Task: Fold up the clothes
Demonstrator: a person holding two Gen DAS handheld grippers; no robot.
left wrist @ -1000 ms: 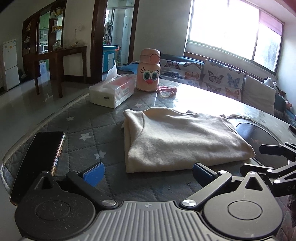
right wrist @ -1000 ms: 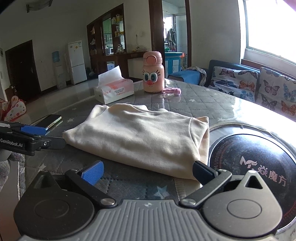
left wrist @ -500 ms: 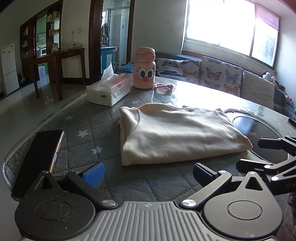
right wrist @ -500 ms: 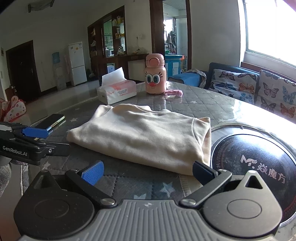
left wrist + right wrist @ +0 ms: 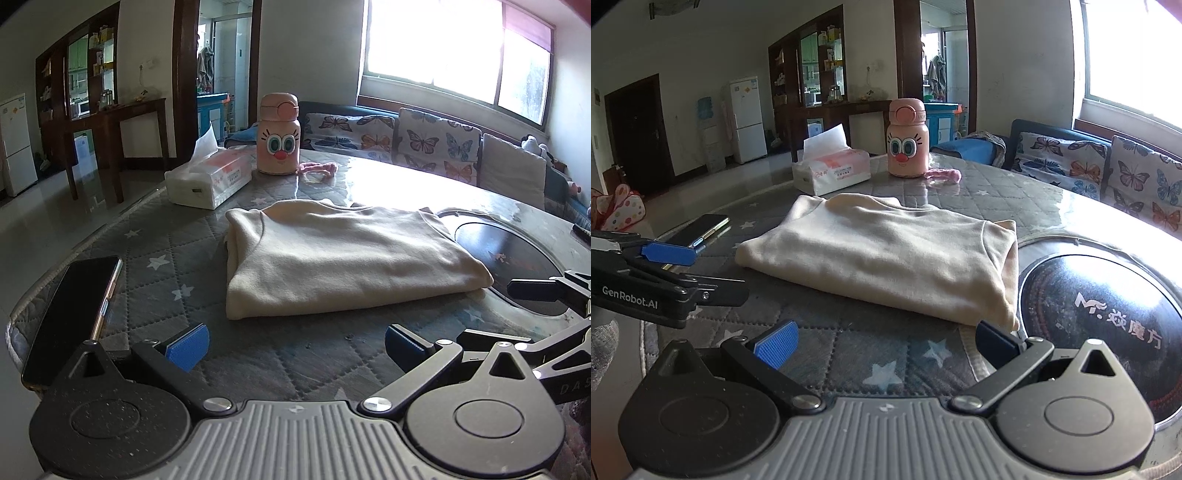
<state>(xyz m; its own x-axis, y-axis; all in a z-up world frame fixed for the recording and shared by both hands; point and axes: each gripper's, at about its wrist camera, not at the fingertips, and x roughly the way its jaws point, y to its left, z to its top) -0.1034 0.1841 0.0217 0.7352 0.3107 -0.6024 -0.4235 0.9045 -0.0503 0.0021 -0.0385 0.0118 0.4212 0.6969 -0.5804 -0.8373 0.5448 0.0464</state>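
Left wrist view: a dark phone (image 5: 72, 317) lies at the table's edge, well left of the folded cream garment (image 5: 343, 258), the landmark here. Behind the garment's left end sits a tissue box (image 5: 210, 179), and behind its middle a pink cartoon-face bottle (image 5: 279, 140). The garment rests flat on the grey star-quilted table cover (image 5: 162, 254), its right end beside a round black cooktop (image 5: 513, 258). The left gripper (image 5: 295, 343) hovers just in front of the garment, fingers spread apart, holding nothing. The right gripper (image 5: 886, 341), near the garment's right front corner, likewise stands wide and empty.
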